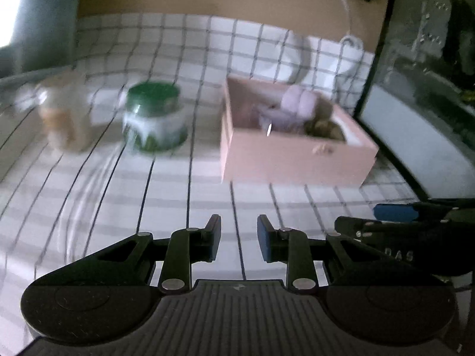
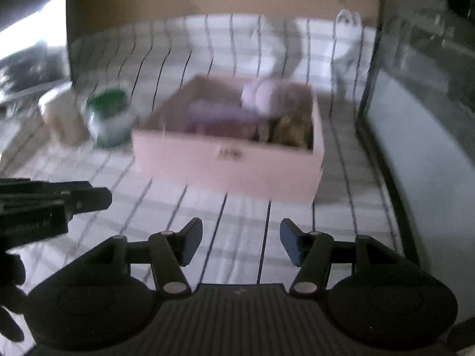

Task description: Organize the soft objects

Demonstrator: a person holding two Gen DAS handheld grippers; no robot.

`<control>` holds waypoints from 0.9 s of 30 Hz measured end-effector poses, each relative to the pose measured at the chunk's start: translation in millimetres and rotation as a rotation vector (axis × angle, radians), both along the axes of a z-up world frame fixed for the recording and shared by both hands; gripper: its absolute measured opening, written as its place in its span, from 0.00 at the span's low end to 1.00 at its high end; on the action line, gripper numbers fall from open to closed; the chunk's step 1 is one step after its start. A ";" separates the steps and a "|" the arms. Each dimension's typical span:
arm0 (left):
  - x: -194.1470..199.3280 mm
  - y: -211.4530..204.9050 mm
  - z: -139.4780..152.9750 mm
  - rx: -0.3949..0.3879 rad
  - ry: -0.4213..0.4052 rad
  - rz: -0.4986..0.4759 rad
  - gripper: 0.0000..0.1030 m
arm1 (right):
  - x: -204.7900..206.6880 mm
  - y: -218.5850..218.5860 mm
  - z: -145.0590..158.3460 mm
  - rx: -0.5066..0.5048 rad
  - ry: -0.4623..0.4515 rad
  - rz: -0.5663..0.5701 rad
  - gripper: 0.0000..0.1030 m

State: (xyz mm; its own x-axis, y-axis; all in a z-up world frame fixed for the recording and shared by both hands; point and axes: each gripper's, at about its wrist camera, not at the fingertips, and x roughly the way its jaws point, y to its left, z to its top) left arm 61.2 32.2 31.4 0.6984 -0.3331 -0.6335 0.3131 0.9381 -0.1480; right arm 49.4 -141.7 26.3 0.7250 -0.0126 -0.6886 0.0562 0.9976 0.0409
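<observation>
Checked white cloth with dark grid lines [image 1: 166,184] spread over the counter, tan wall behind. Near the middle, open pale pink rectangular box [image 1: 285,154], taken as landmark. Inside the box, a pale lilac soft rolled item [image 1: 297,103] at the back, a darker purple soft piece [image 2: 219,118] toward its left, a brown fuzzy soft item [image 1: 325,126] in its right front corner. Left of the box, a green-lidded round jar with green and white label [image 1: 154,115]; further left, a blurred tan and white container [image 1: 63,115]. Behind the box, a white round dish [image 1: 292,59] and a white cable [image 1: 346,20]. Right of the box, a dark glass-fronted cabinet [image 1: 421,103]. In front of the box, left tongs [image 1: 239,237] over bare cloth, parted by a narrow gap, holding nothing. Right tongs [image 2: 240,243] likewise short of the box, wider apart, empty, blue pads facing each other
</observation>
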 end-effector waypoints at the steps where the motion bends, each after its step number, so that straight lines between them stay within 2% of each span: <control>1: -8.9 -4.7 -5.5 0.014 -0.008 0.026 0.29 | -2.3 -1.5 -4.0 0.007 0.014 0.009 0.57; 4: -29.2 -15.3 -21.1 0.048 -0.026 0.110 0.29 | -4.6 -4.5 -19.7 0.039 0.057 0.064 0.58; 5: -33.4 -17.4 -25.4 0.050 -0.018 0.132 0.29 | -6.9 -4.0 -24.6 0.030 0.046 0.095 0.63; 6: -39.9 -19.3 -26.7 0.053 -0.048 0.147 0.29 | -9.2 -0.7 -27.1 0.002 0.039 0.114 0.66; 8: -45.7 -25.5 -29.1 0.081 -0.067 0.162 0.30 | -13.0 2.1 -28.1 -0.027 0.028 0.138 0.68; 12: -46.4 -34.0 -30.8 0.120 -0.084 0.177 0.30 | -10.1 -7.8 -34.5 -0.014 0.018 0.128 0.88; 15: -44.5 -36.9 -31.0 0.126 -0.084 0.190 0.30 | -5.2 -13.7 -37.6 -0.008 0.010 0.155 0.96; 27: -28.3 -46.6 -32.4 0.137 -0.093 0.230 0.30 | 5.7 -27.4 -44.5 -0.004 -0.066 0.120 1.00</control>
